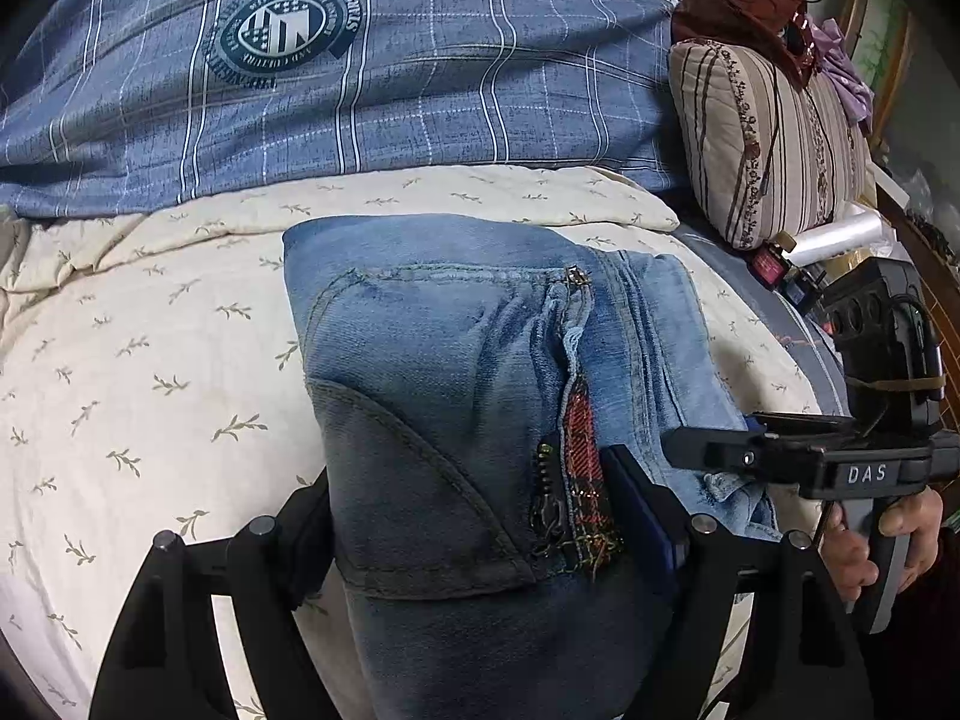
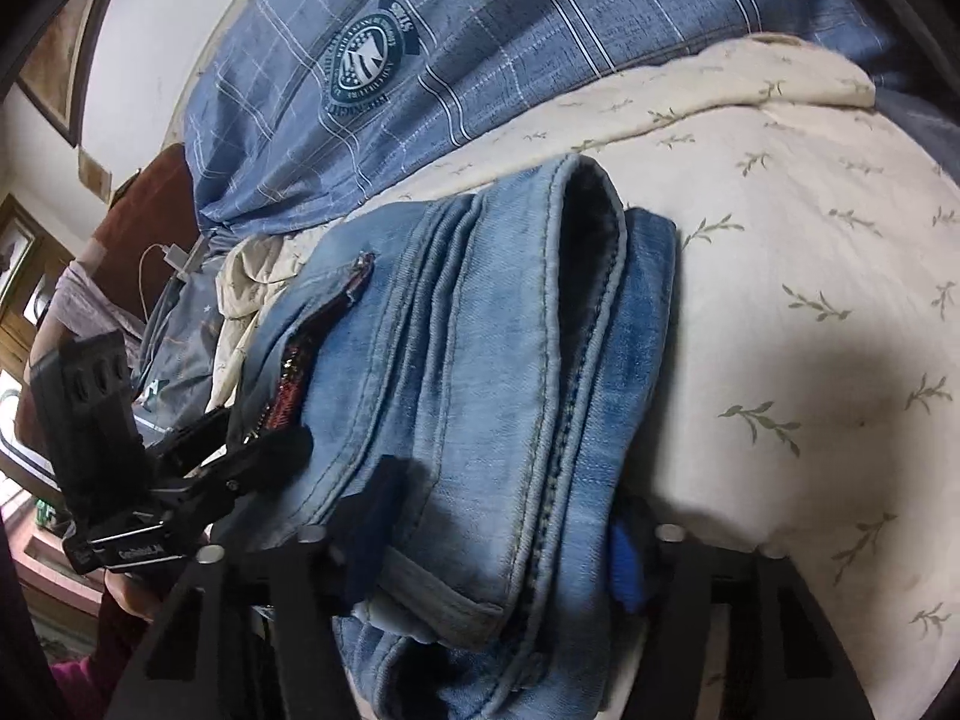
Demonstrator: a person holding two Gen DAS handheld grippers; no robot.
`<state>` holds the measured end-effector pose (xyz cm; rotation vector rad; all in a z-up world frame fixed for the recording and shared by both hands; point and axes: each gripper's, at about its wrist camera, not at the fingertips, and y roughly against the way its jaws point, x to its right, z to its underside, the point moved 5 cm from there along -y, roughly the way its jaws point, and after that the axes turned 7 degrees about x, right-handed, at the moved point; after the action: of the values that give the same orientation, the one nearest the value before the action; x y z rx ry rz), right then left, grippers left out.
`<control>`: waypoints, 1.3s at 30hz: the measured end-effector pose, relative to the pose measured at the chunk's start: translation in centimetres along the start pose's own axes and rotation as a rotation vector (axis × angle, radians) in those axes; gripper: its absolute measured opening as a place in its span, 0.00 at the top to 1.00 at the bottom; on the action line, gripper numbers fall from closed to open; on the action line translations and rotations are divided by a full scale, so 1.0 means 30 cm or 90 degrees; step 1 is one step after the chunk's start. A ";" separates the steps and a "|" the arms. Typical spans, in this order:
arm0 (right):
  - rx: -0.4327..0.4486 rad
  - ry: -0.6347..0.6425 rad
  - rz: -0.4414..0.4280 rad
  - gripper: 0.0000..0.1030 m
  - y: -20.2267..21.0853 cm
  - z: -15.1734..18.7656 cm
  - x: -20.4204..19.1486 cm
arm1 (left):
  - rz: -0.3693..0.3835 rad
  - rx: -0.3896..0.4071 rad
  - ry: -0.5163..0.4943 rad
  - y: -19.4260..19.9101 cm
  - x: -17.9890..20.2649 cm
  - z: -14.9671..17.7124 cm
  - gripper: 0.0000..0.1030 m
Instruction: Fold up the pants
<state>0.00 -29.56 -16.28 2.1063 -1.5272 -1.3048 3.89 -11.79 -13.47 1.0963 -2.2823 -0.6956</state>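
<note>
The blue jeans [image 1: 456,360] lie folded into a thick bundle on the cream leaf-print bedding [image 1: 150,372], with the open zip and its red plaid lining facing up. In the left wrist view my left gripper [image 1: 474,516] is shut on the near end of the bundle, a finger against each side. My right gripper [image 1: 708,450] comes in from the right onto the pale denim edge, held by a hand [image 1: 870,540]. In the right wrist view my right gripper [image 2: 504,534] is shut on the stacked leg folds of the jeans [image 2: 480,360]. The left gripper [image 2: 264,444] sits by the zip.
A blue plaid duvet [image 1: 420,72] is heaped along the back. A striped pillow [image 1: 768,144] with a brown bag [image 1: 738,0] on it stands at the right, beside a plastic roll [image 1: 840,234]. A white charger and cable [image 2: 174,255] lie left of the jeans.
</note>
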 end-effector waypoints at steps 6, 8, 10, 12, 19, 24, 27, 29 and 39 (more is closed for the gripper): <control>0.018 0.029 0.013 0.61 0.014 -0.006 -0.026 | -0.013 0.028 -0.039 0.023 0.026 -0.008 0.22; 0.023 0.029 0.014 0.62 0.018 -0.011 -0.027 | -0.015 0.033 -0.043 0.028 0.028 -0.011 0.22; 0.032 0.026 0.013 0.62 0.023 -0.015 -0.033 | -0.015 0.036 -0.041 0.033 0.029 -0.014 0.22; 0.039 0.027 0.012 0.62 0.027 -0.019 -0.038 | -0.013 0.042 -0.039 0.041 0.031 -0.018 0.23; 0.071 0.040 0.001 0.62 0.036 -0.042 -0.092 | -0.030 0.077 -0.044 0.093 0.037 -0.061 0.23; 0.106 0.041 -0.015 0.62 0.042 -0.082 -0.143 | -0.047 0.107 -0.033 0.133 0.010 -0.105 0.23; 0.131 0.040 -0.025 0.62 0.043 -0.113 -0.173 | -0.059 0.120 -0.023 0.149 -0.017 -0.121 0.23; 0.137 0.043 -0.025 0.62 0.031 -0.127 -0.191 | -0.067 0.128 -0.019 0.156 -0.031 -0.130 0.23; 0.157 0.050 -0.042 0.62 -0.035 -0.179 -0.271 | -0.114 0.153 0.013 0.180 -0.131 -0.171 0.23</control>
<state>4.27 -23.79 -9.63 2.3449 -1.6727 -1.0859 6.33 -6.84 -7.12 1.4264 -2.3138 -0.4821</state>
